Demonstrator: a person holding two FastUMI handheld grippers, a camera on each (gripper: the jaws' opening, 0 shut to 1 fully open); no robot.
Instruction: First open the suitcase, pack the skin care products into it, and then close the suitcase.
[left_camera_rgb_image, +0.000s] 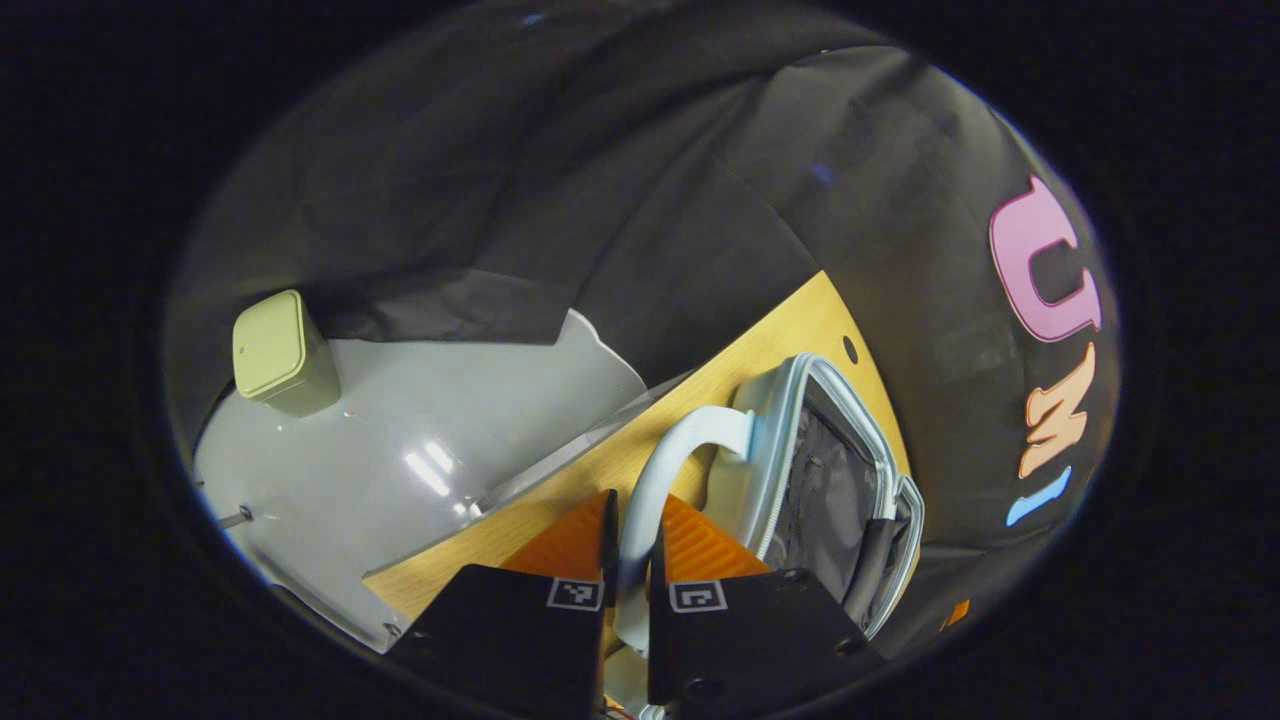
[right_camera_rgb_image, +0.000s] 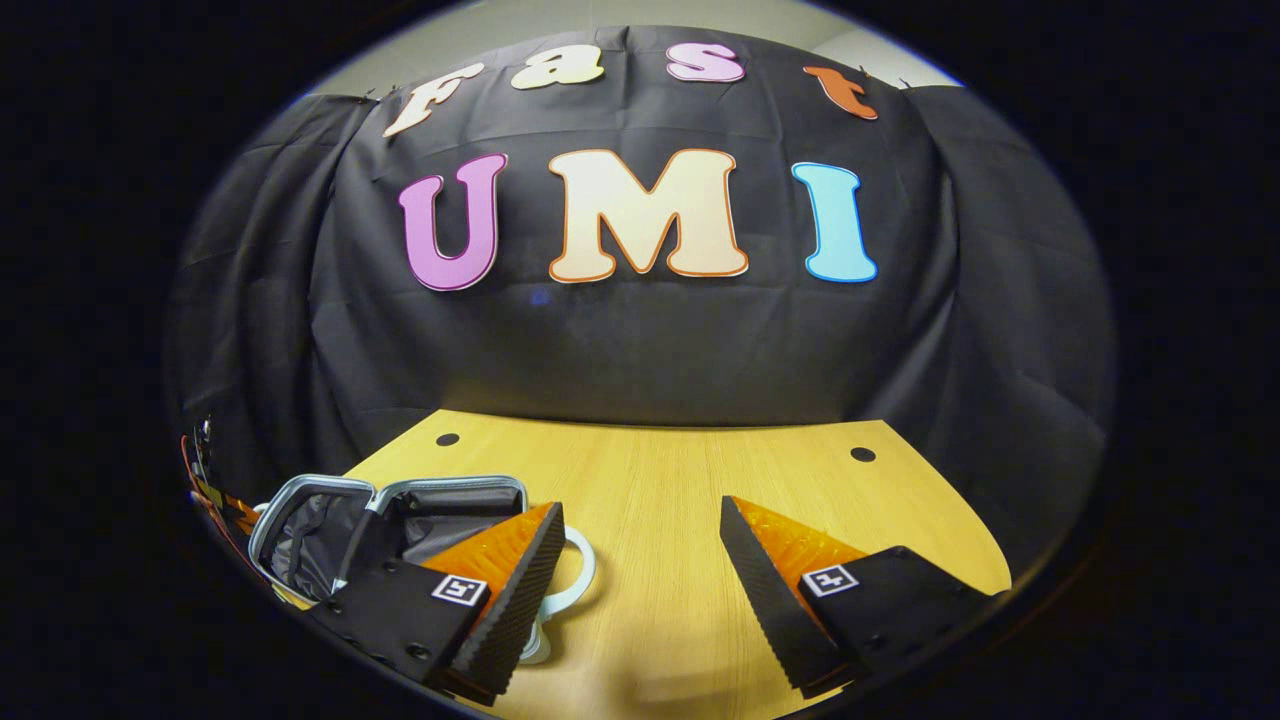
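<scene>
Case (right_camera_rgb_image: 385, 525) lies open at the table (right_camera_rgb_image: 660, 500) edge; we see no products inside. Left gripper (left_camera_rgb_image: 632, 560) is clenched on its handle (left_camera_rgb_image: 670, 470); right gripper (right_camera_rgb_image: 640, 560) is spread, empty. Packing & closing left, we judge.

The desk (right_camera_rgb_image: 690, 520) was a light wood-grain top with rounded corners, set against the black cloth wall. Two small dark round holes (right_camera_rgb_image: 447, 439) sat near its far edge, one toward each back corner. At its left end, in the right gripper view, the suitcase (right_camera_rgb_image: 330, 530) lay open on the wood, its pale rim framing a grey lining, with a pale looped handle (right_camera_rgb_image: 578, 580) resting on the desk surface beside it. The middle and right of the top showed bare wood. In the left gripper view the desk (left_camera_rgb_image: 760, 345) ran diagonally, and beyond its edge lay a glossy grey floor (left_camera_rgb_image: 400, 440) carrying a pale green box-shaped bin (left_camera_rgb_image: 282, 352).
</scene>
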